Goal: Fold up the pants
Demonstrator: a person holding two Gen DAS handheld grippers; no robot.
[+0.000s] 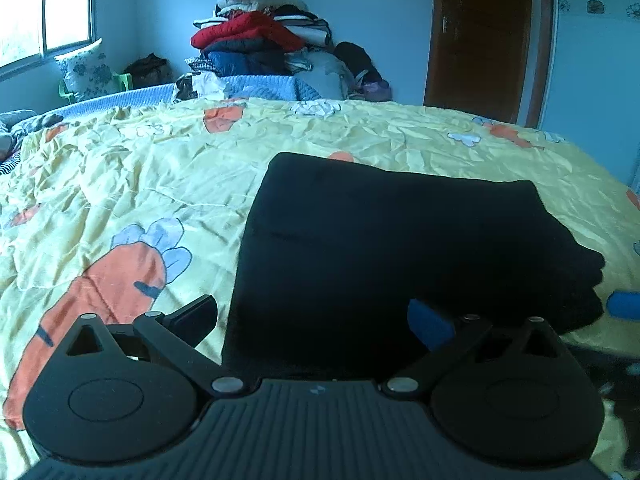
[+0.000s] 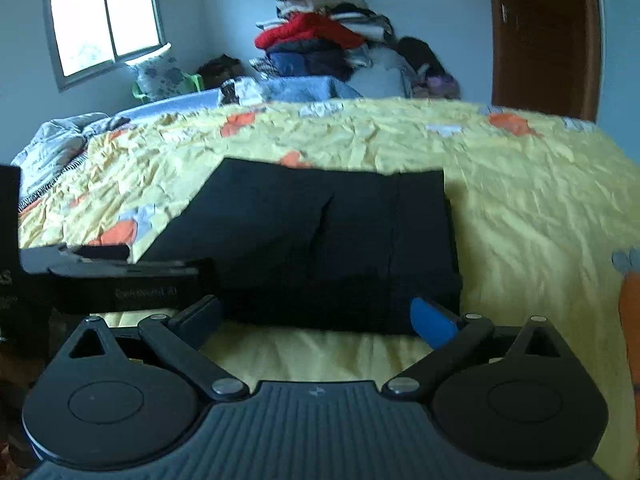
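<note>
Pants (image 1: 380,248) are found lying folded into a compact dark rectangle on the bed (image 1: 140,184), at centre frame in both wrist views. Nearest the lens, the left tongs (image 1: 314,318) are seen spread wide at lower centre, the near edge of the cloth lying between the fingers, with no pinch visible. The right tongs (image 2: 316,318) are likewise spread, nothing gripped, the bundle just beyond the tips. The folding is judged complete or nearly so, with the release step in hand. Should the layered right edge need squaring, a fresh pinch there would be called for. Farther off, a clothes pile (image 1: 256,28) stands against the wall at upper centre.
</note>
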